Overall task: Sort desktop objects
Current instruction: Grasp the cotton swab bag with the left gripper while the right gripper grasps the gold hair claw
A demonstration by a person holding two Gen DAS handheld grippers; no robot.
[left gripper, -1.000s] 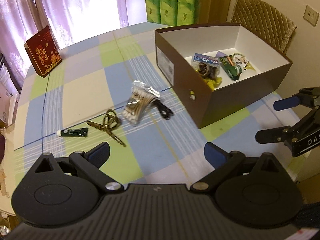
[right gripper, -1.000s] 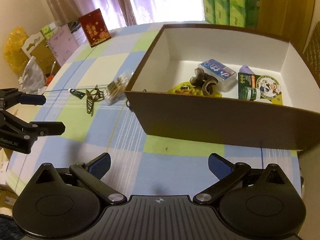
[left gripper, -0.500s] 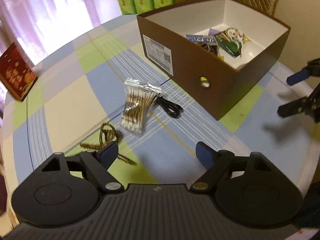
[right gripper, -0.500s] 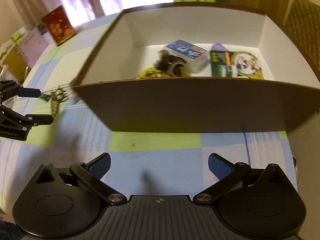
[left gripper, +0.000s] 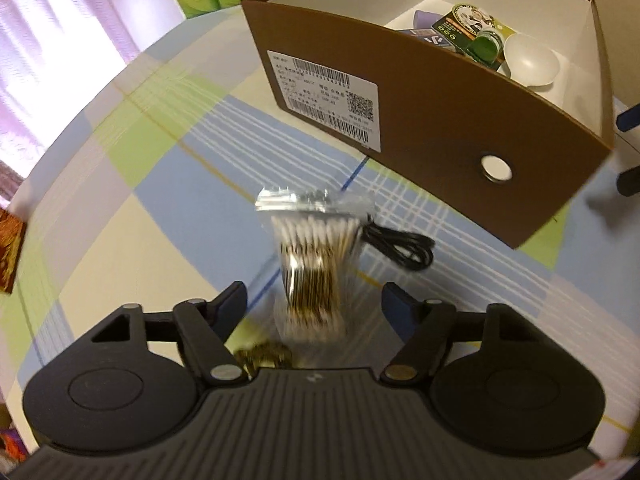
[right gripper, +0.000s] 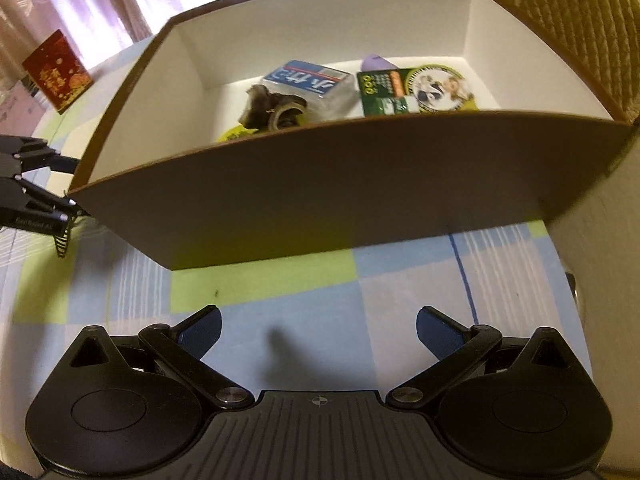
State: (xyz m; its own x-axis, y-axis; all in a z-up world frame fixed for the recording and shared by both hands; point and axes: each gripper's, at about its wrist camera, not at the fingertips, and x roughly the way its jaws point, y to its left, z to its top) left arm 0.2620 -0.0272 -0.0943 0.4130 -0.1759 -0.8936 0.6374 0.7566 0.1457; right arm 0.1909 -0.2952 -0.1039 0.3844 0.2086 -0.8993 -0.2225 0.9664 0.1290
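From the left wrist view, the left gripper (left gripper: 314,300) points steeply down at the bag of cotton swabs (left gripper: 314,264), which lies on the checked tablecloth (left gripper: 168,184) just in front of the brown box (left gripper: 432,128). The bag sits lengthwise in the gap between the 2 blue pads (left gripper: 236,300); the jaws are closing, yet bare cloth shows on either side of the plastic, so nothing is gripped so far. That alignment looks chosen so the pads meet the long flanks of the bundle rather than its sealed top. A coiled black cable (left gripper: 404,244) lies touching the bag's right edge, between it and the box, and could be caught up if the grip lands off-centre. A gold hair clip (left gripper: 262,358) peeks out right under the gripper body. Inside the box a white bowl (left gripper: 530,62) and a green pack (left gripper: 466,28) show the sorted goods' destination.

From the right wrist view, the right gripper (right gripper: 318,330) hovers over bare cloth on the near side of the box, fingers wide apart and holding nothing, apparently kept clear of the left hand's work. The box interior shows a blue-labelled pack (right gripper: 310,82) and a brown hair clip (right gripper: 276,110). The left gripper's tips are hidden behind the box corner here.
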